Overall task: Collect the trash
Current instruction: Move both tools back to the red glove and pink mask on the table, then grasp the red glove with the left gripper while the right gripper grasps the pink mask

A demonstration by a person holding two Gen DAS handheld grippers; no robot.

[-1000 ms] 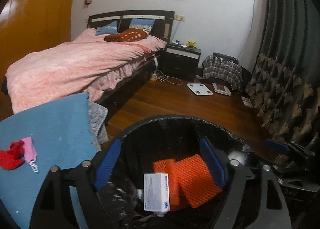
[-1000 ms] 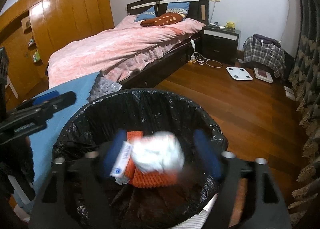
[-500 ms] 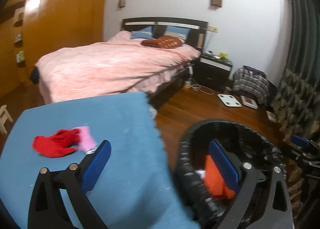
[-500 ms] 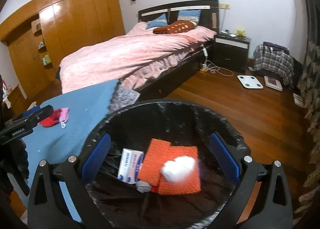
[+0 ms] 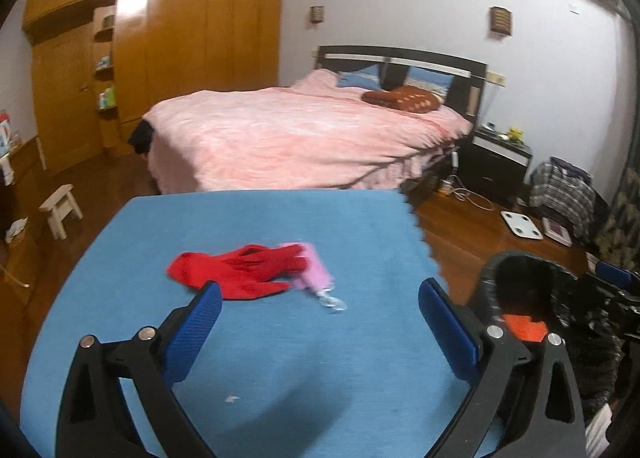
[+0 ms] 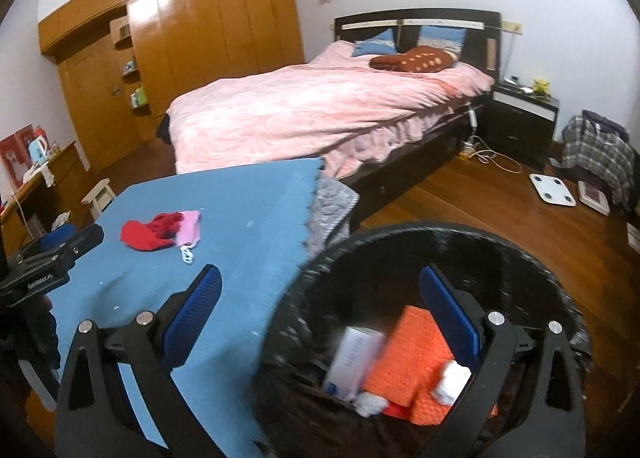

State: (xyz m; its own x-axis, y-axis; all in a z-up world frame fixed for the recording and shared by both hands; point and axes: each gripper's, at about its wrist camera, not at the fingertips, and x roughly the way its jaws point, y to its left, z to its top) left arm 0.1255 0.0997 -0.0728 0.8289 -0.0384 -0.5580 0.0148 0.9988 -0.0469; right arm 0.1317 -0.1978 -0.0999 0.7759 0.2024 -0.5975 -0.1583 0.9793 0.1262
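Observation:
A red glove (image 5: 236,272) (image 6: 150,232) and a pink face mask (image 5: 310,274) (image 6: 188,227) lie together on the blue table (image 5: 280,358) (image 6: 240,209). My left gripper (image 5: 320,322) is open and empty, just above the table, short of the glove. My right gripper (image 6: 320,310) is open and empty, over the left rim of the black-lined trash bin (image 6: 532,258) (image 5: 500,270). Inside the bin lie an orange mesh pad (image 6: 416,350), a white box (image 6: 354,358) and a white paper wad (image 6: 452,376).
A bed with a pink quilt (image 5: 300,137) stands behind the table. A wooden wardrobe (image 5: 160,69) fills the left wall. A small stool (image 5: 60,205), a nightstand (image 5: 496,161), a white scale (image 5: 522,223) and a plaid bag (image 5: 564,185) stand on the wood floor.
My left gripper swung left from over the bin to over the table. My right gripper opened and dropped the white wad into the bin, then shifted left.

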